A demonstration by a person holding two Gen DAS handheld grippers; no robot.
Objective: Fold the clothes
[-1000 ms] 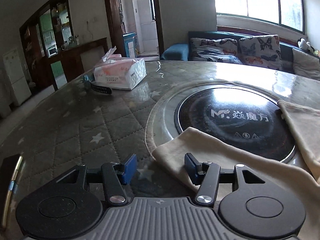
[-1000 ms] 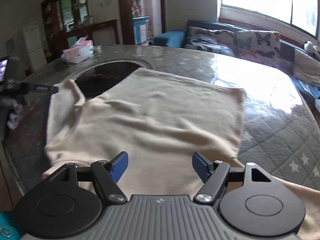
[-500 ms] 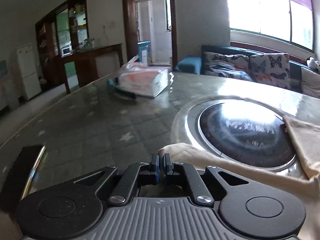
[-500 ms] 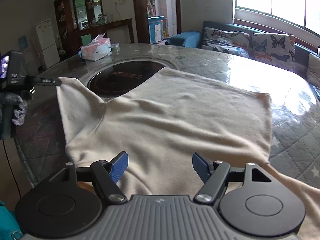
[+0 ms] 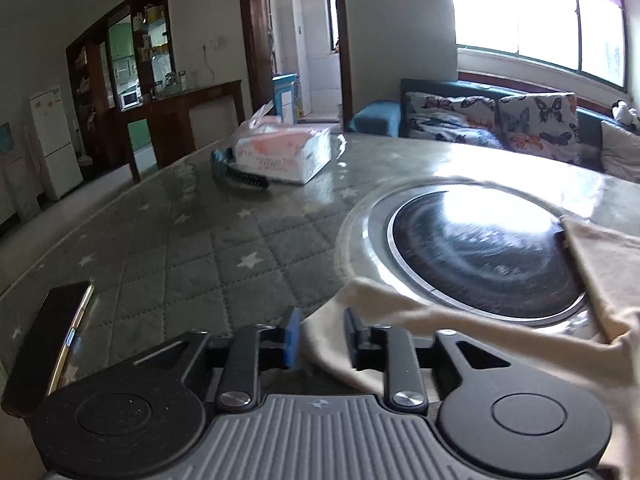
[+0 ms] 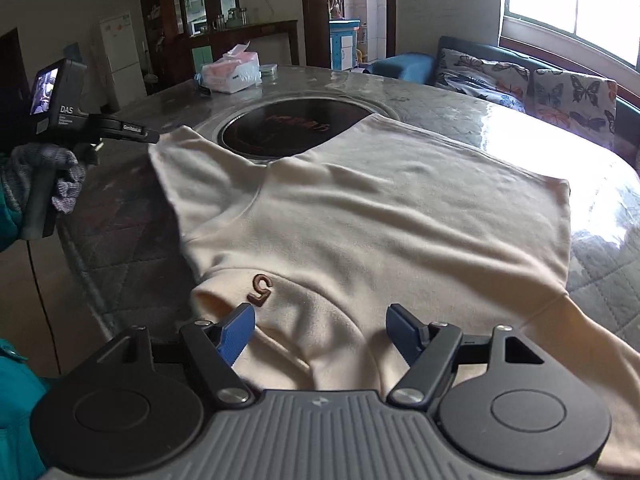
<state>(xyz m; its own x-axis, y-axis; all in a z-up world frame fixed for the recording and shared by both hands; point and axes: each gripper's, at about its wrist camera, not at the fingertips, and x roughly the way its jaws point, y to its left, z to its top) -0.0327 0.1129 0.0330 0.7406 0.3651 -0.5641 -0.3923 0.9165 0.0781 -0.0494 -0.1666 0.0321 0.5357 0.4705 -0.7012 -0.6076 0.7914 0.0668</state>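
Since 0.5 s ago my left gripper has parted around the sleeve, grip lost; right gripper spread above shirt on table. Must re-pinch.

Cream sweatshirt, brown "5" patch, spread flat on table

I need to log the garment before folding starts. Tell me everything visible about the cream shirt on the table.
The cream soft-knit shirt lies spread nearly flat on the grey star-quilted table, lightly wrinkled, with one edge overlapping the round black glass cooktop. A small brown "5" emblem sits near its near end. One sleeve reaches toward the left tool, whose fingers stand slightly apart around its tip. The right tool hovers open over the near end.
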